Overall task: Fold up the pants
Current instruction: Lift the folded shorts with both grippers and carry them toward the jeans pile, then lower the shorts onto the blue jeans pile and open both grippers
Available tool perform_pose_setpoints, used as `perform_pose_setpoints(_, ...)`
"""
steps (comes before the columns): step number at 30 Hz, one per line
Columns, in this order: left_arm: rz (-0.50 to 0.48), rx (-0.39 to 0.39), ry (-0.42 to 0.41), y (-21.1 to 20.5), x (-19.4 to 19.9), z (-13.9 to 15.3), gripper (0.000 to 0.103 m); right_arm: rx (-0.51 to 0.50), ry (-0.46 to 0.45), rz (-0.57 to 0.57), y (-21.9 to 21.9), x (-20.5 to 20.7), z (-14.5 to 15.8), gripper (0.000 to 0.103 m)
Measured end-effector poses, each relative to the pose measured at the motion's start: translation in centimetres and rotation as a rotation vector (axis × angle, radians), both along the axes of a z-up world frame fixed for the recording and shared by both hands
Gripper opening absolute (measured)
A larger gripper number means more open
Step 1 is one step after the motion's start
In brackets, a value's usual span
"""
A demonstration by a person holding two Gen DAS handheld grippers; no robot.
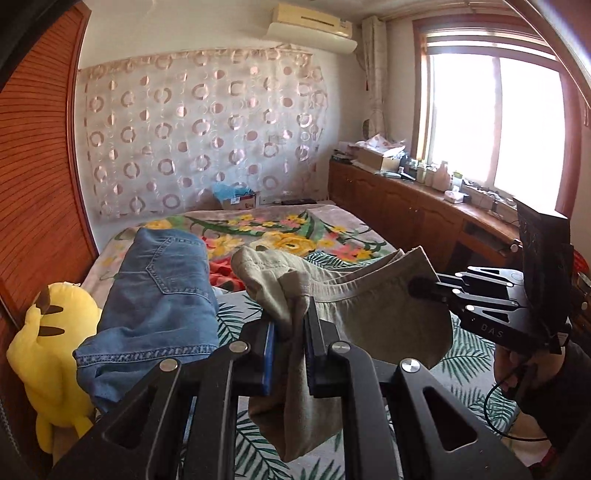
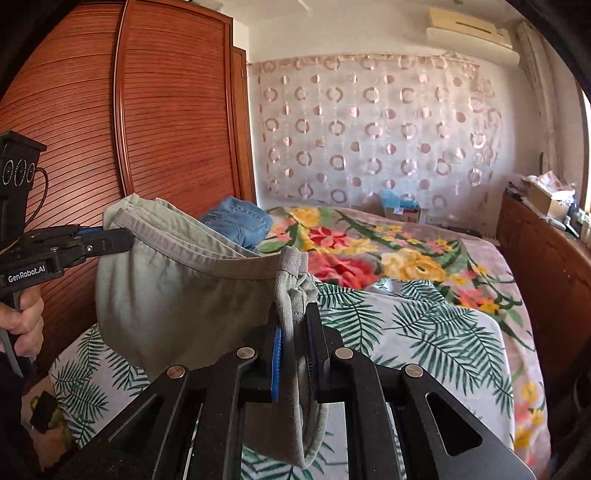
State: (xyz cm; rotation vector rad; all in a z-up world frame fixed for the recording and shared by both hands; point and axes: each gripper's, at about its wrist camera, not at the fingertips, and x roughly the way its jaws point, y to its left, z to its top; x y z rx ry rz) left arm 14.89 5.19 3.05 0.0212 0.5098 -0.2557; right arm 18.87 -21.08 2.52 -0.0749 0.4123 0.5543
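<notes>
The grey-green pants (image 1: 369, 295) hang above the bed (image 2: 424, 325), waistband edge stretched between the left hand-held gripper (image 1: 290, 325) and the right hand-held gripper (image 2: 295, 332), each clamped on a bunched corner. Folded jeans (image 1: 162, 295) and a yellow plush toy (image 1: 48, 350) lie left; the leaf-print bedding right is open.

**A sunlit bedroom ahead of my claws**

Straight ahead of me lies a bed (image 1: 332, 221) under a flowered blanket, with a palm-leaf sheet (image 2: 424, 325) nearer my claw. Behind it a sheer curtain with ring patterns (image 1: 199, 129) covers the wall, and an air conditioner (image 1: 314, 27) sits above. To my left stands a reddish slatted wardrobe (image 2: 173, 122). To my right, a bright window (image 1: 495, 122) glares over a cluttered wooden cabinet (image 1: 399, 199).
</notes>
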Motion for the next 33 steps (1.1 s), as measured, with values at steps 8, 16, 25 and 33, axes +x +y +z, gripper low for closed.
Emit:
perform_pose_setpoints(8,0.08,0.014,-0.04,2.8,0.6,1.5,0.014,-0.015,-0.035,0.068,3.2,5.9,1.9,0.011)
perform_pose_setpoints(16,0.177,0.04,-0.071,6.3,1.7,2.7,0.014,-0.032,-0.123,0.15,7.3,11.6,3.5,0.011)
perform_pose_setpoints(25,0.262,0.041,-0.054,8.8,3.6,2.2,0.014,-0.053,-0.163,0.211,10.5,16.7,2.1,0.011)
perform_pose_setpoints(33,0.32,0.026,-0.03,10.3,4.0,0.9,0.014,-0.063,-0.145,0.279,13.3,20.3,1.7,0.011)
